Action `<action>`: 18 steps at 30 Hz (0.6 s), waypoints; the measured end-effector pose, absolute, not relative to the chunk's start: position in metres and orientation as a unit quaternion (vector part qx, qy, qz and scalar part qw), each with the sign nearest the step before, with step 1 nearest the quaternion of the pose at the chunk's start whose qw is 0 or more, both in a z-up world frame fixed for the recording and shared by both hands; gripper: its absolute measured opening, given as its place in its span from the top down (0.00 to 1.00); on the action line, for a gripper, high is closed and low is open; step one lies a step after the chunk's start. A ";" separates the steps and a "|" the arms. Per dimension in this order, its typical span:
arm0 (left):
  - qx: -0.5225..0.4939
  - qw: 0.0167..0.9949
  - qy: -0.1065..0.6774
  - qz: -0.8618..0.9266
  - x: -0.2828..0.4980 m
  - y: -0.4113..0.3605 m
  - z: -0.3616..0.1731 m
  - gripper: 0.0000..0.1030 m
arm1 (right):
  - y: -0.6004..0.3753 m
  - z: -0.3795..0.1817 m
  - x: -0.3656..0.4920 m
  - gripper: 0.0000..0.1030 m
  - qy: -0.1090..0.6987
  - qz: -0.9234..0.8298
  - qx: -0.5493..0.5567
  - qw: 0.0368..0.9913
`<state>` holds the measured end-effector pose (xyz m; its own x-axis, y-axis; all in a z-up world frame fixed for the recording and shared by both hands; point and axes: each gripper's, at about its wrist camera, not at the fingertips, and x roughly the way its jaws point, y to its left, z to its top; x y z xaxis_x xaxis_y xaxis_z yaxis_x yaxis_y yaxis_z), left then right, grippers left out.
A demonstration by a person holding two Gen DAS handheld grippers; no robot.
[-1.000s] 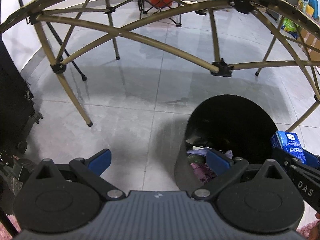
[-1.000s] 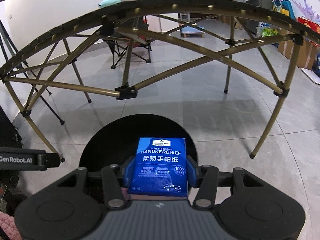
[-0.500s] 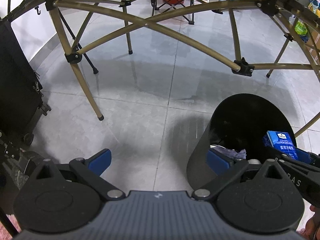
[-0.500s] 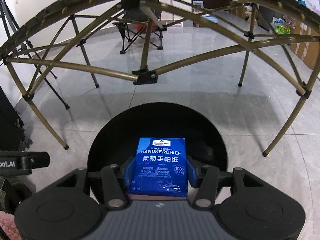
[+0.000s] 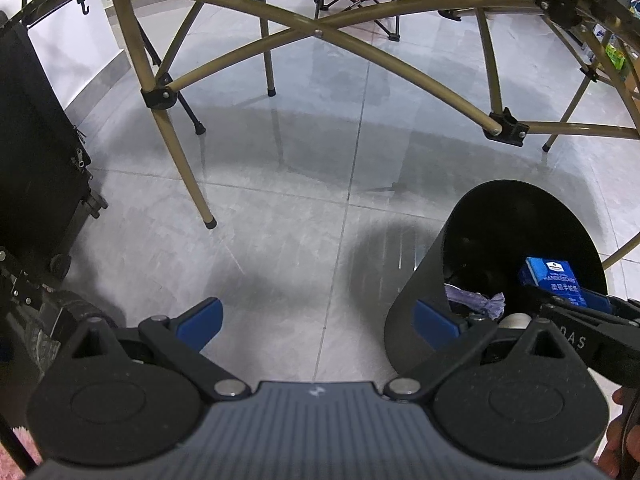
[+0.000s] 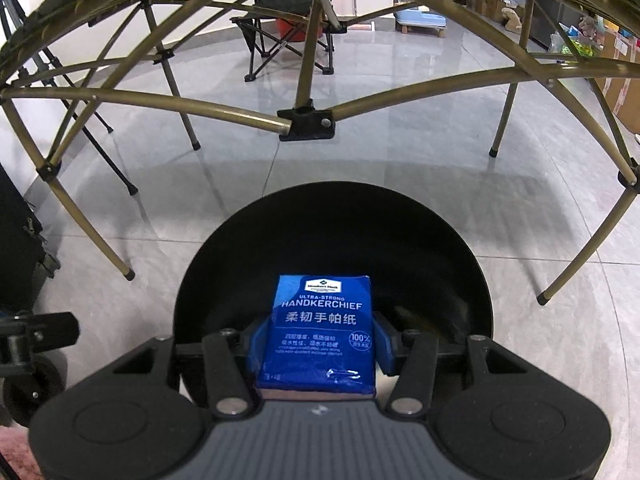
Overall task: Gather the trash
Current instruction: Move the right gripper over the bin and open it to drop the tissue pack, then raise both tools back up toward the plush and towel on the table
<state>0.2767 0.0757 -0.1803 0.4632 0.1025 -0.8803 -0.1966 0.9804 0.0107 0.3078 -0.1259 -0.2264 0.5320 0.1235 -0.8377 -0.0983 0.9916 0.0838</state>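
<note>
Handkerchief pack held over the bin

The blue handkerchief pack (image 6: 322,330) sits clamped in the right claw (image 6: 320,340) above the black trash bin's (image 6: 332,216) mouth. Inside lies what seems crumpled purple trash (image 5: 474,302). The left claw (image 5: 318,320) is spread apart over the tiled floor (image 5: 280,220).

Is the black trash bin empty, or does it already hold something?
Not empty. Inside the black bin, crumpled purple trash lies below the rim, near the held handkerchief pack.

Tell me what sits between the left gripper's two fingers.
Nothing held: the left gripper is open, with only bare grey floor tile between its fingers in the left wrist view; the black bin stands at its right finger.
</note>
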 end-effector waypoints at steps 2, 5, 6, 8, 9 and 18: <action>-0.048 0.854 0.511 0.087 0.276 0.077 -0.180 0.00 | -0.128 -0.228 0.309 0.50 0.482 0.061 0.014 0.874; -0.049 0.854 0.511 0.085 0.276 0.078 -0.180 0.00 | -0.129 -0.230 0.310 0.50 0.484 0.058 0.015 0.873; -0.049 0.854 0.510 0.085 0.276 0.077 -0.179 0.00 | -0.130 -0.230 0.310 0.50 0.485 0.059 0.017 0.872; -0.049 0.855 0.510 0.084 0.275 0.078 -0.179 0.00 | -0.130 -0.230 0.311 0.49 0.486 0.062 0.023 0.872; -0.049 0.854 0.510 0.084 0.275 0.077 -0.179 0.00 | -0.130 -0.230 0.311 0.49 0.485 0.061 0.023 0.872; -0.048 0.856 0.508 0.081 0.273 0.073 -0.177 0.00 | -0.135 -0.225 0.310 0.00 0.475 0.066 0.022 0.877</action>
